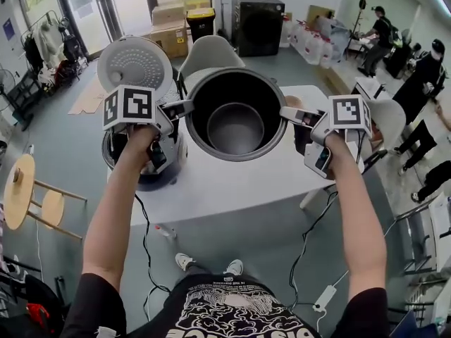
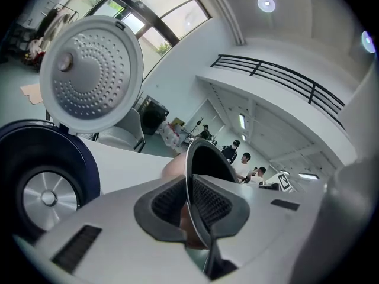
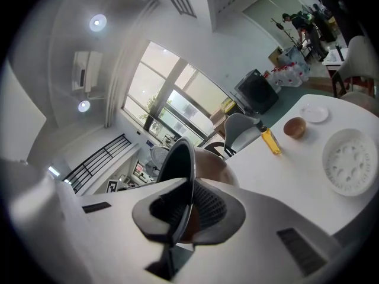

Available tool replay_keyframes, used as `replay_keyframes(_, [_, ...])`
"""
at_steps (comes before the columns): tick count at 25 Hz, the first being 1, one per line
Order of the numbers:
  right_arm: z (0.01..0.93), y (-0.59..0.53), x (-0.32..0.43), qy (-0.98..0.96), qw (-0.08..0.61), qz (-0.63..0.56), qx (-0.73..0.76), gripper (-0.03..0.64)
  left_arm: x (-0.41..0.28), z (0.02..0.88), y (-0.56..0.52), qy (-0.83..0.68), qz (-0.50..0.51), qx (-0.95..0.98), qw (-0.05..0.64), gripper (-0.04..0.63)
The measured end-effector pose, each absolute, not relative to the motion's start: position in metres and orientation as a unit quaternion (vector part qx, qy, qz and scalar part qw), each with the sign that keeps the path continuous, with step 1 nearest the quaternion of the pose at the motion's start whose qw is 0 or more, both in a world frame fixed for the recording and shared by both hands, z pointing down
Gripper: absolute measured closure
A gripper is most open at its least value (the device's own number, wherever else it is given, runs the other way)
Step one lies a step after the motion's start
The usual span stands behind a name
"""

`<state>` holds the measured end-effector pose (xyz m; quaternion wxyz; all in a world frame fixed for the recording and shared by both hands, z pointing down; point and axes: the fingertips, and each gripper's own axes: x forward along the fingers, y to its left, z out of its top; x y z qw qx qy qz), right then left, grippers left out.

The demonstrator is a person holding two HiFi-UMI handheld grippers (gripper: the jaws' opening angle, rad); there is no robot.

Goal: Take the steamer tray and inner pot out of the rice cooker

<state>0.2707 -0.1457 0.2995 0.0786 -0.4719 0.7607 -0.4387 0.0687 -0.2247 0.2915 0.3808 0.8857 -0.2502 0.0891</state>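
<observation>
The dark metal inner pot hangs over the white table, held by its rim from both sides. My left gripper is shut on the left rim, my right gripper on the right rim. In the left gripper view the thin pot rim runs between the pads of my left gripper. The right gripper view shows the same at my right gripper. The rice cooker stands at the table's left with its lid up. A white perforated steamer tray lies on the table.
A brown bowl, a yellow bottle and a small white plate sit on the table's far part. A chair stands behind the table, a wooden stool to the left. Cables trail over the floor. People stand at the back right.
</observation>
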Motion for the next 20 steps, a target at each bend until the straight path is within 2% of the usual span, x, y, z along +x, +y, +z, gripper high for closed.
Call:
replay_keyframes(7, [0.343, -0.150, 0.314, 0.730, 0.077, -0.468, -0.492, 0.575, 0.113, 0.344, -0.235, -0.248, 0.128, 0.869, 0.408, 0.549])
replay_keyframes(14, [0.412, -0.204, 0.375, 0.684, 0.090, -0.513, -0.511, 0.575, 0.182, 0.415, -0.302, -0.241, 0.175, 0.852, 0.430, 0.548])
replay_keyframes(20, [0.458, -0.224, 0.397, 0.639, 0.097, -0.545, -0.534, 0.574, 0.209, 0.460, -0.330, -0.221, 0.209, 0.837, 0.455, 0.548])
